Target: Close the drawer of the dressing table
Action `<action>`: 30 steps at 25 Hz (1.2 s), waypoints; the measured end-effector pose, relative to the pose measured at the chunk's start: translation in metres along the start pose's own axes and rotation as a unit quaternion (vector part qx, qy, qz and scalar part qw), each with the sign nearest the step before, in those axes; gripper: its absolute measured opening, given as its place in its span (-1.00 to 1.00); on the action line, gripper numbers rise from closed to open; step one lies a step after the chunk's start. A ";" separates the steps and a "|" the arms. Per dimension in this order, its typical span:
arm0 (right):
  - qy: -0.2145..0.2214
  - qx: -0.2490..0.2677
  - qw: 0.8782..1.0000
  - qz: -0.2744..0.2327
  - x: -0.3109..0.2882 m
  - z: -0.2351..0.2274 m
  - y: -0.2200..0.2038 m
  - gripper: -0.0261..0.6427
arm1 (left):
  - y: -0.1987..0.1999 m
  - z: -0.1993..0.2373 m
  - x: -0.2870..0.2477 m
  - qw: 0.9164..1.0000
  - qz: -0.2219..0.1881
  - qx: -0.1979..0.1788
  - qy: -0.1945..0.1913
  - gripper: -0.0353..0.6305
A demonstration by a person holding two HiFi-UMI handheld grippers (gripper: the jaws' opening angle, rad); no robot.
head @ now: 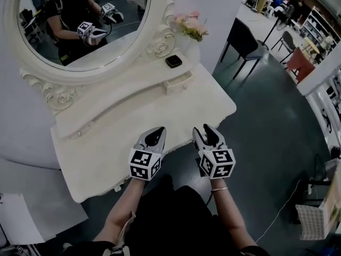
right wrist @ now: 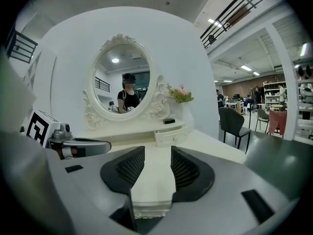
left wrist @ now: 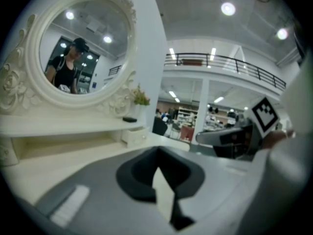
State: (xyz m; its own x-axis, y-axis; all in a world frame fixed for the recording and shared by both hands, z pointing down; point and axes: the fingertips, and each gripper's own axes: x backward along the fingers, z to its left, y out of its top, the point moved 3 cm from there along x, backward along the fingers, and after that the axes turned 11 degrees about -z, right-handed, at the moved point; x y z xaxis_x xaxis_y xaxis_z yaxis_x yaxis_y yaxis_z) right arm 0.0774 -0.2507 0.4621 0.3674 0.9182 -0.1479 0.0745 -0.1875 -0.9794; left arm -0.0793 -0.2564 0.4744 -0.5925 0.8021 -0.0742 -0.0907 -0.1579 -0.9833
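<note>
Dressing table [head: 133,119] w/ drawer [head: 178,82] ajar, bracelet [head: 219,189] only in head view

Grey left gripper [head: 155,134] and right gripper [head: 205,132] carry black-and-white square markings.

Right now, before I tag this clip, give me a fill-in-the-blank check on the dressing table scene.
1. The small drawer is slightly ____.
2. The right gripper's jaws are ____, holding nothing.
3. Beside the flowers, the person's reflection shows in the ____.
Missing words: open; apart; mirror.
</note>
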 end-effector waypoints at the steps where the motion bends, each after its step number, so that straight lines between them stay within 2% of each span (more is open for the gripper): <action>1: -0.002 0.002 1.000 0.002 -0.005 -0.003 0.000 -0.48 | 0.000 0.002 -0.005 1.000 0.001 0.001 -0.002 -0.88; 6: -0.006 0.010 1.000 0.018 -0.029 -0.017 -0.005 -0.49 | -0.004 0.010 -0.024 1.000 0.008 0.008 -0.006 -0.88; 11: 0.000 0.021 1.000 0.021 -0.063 -0.032 0.000 -0.48 | -0.003 0.024 -0.045 1.000 0.006 0.016 0.008 -0.88; 19: 0.034 0.027 0.999 0.031 -0.119 -0.046 0.004 -0.48 | -0.005 0.048 -0.077 0.999 0.012 0.025 0.041 -0.88; 30: 0.068 0.039 0.995 0.065 -0.178 -0.069 -0.008 -0.48 | -0.009 0.065 -0.121 0.997 0.029 0.029 0.064 -0.88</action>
State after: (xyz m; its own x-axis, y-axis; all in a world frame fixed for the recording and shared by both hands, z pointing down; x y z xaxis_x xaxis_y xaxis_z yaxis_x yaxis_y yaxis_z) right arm 0.0748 -0.4368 0.5058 0.4917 0.8316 -0.2583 -0.0508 -0.2688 -0.9619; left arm -0.0586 -0.3899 0.5030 -0.4915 0.8568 -0.1558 -0.1064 -0.2366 -0.9658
